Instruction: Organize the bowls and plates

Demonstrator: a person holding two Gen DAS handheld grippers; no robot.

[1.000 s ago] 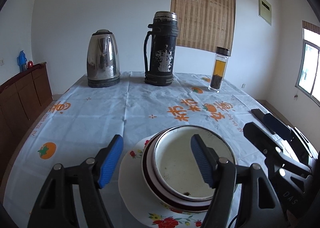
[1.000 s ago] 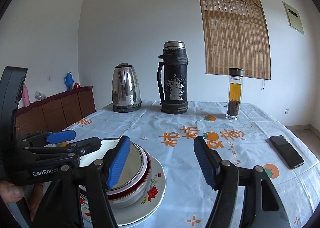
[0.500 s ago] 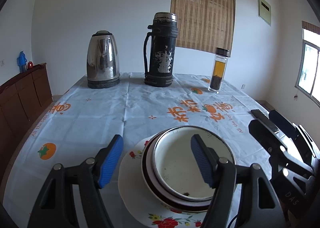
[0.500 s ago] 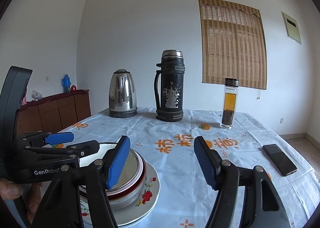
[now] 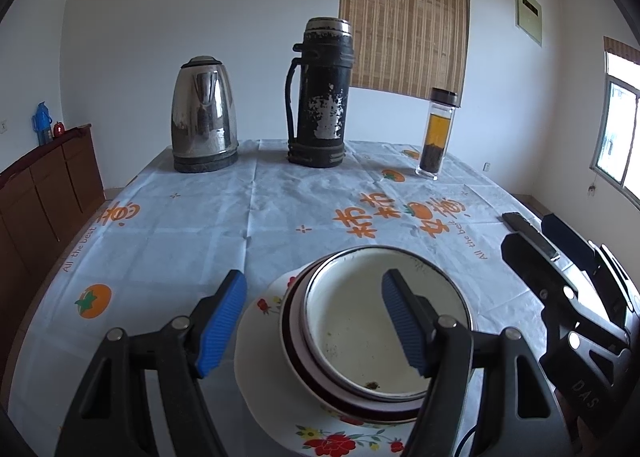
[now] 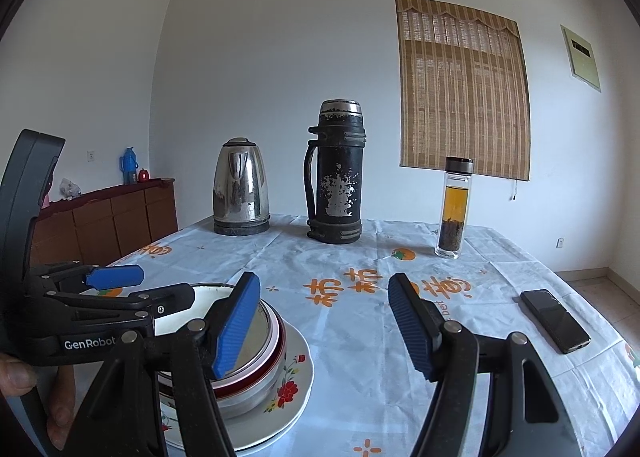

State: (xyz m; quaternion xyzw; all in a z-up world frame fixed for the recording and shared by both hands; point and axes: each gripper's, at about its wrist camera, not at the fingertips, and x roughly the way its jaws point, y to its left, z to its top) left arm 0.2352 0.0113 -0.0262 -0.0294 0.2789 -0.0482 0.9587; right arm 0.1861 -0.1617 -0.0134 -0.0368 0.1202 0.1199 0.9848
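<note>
A stack of dishes stands near the table's front edge. At the bottom is a white flowered plate (image 5: 260, 369) (image 6: 298, 375). On it sits a bowl with a dark red rim (image 5: 290, 337), and a metal-rimmed white bowl (image 5: 360, 333) (image 6: 264, 321) with a few crumbs is nested on top. My left gripper (image 5: 312, 323) (image 6: 160, 285) hovers open over the stack's left side. One of its fingers is left of the plate and the other is above the top bowl. My right gripper (image 6: 324, 325) (image 5: 530, 235) stands open just right of the stack, with nothing between its pads.
At the far end of the table stand a steel kettle (image 5: 204, 117), a worn black thermos (image 5: 320, 97) and a glass tea bottle (image 5: 436, 137). A phone (image 6: 554, 321) lies on the right. A wooden sideboard (image 5: 40, 193) runs along the left wall. A hand (image 6: 24, 377) holds the left gripper.
The right wrist view has shifted slightly, and the right gripper looks a little farther back in the left wrist view. The left gripper and the dishes have not moved.
</note>
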